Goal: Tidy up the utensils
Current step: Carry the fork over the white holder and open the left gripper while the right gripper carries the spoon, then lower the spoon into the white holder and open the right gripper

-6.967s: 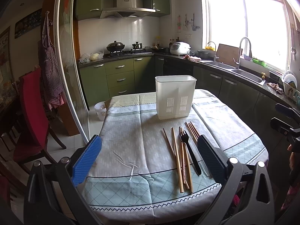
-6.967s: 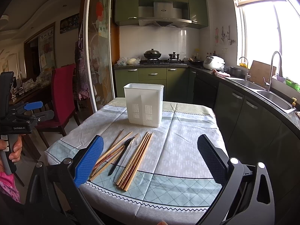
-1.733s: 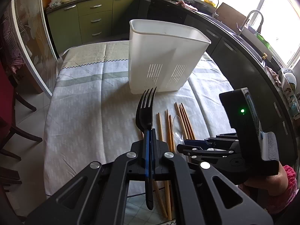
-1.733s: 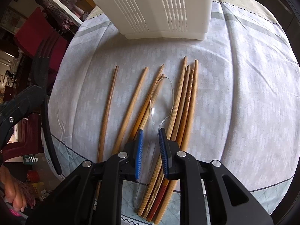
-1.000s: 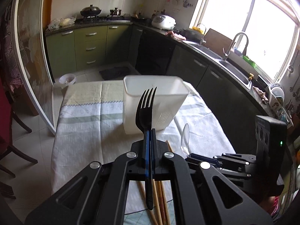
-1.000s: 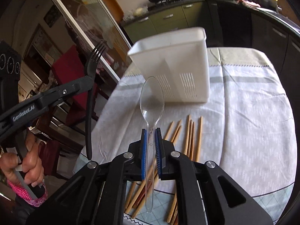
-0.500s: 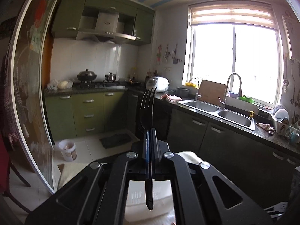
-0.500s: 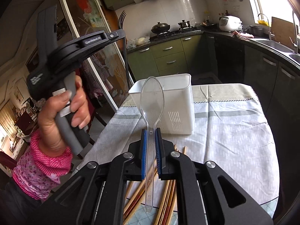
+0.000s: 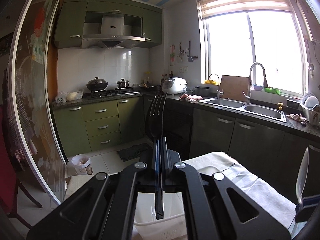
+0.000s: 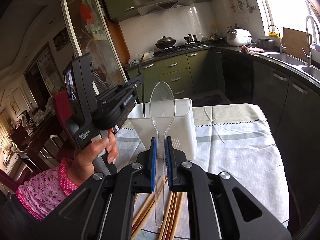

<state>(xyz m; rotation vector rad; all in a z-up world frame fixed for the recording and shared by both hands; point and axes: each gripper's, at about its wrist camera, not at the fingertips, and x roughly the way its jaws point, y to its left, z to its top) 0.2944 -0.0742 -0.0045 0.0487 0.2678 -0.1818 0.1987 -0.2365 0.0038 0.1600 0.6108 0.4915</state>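
Left gripper (image 9: pixel 159 172) pinched black fork (image 9: pixel 157 118) tines-up, handle already dipping into white holder (image 10: pixel 180 110) below it; right gripper (image 10: pixel 160 166) clamped clear spoon (image 10: pixel 162 104), holder just ahead, queued next.

A table (image 10: pixel 250 152) draped in a pale patterned cloth (image 10: pixel 230 140) carries a white slotted utensil bin (image 10: pixel 186 128), with wooden chopsticks (image 10: pixel 174 206) lying on the cloth just before the bin.

Left gripper (image 9: pixel 159 154) jaws clamped, right gripper (image 10: pixel 160 156) jaws clamped, raised
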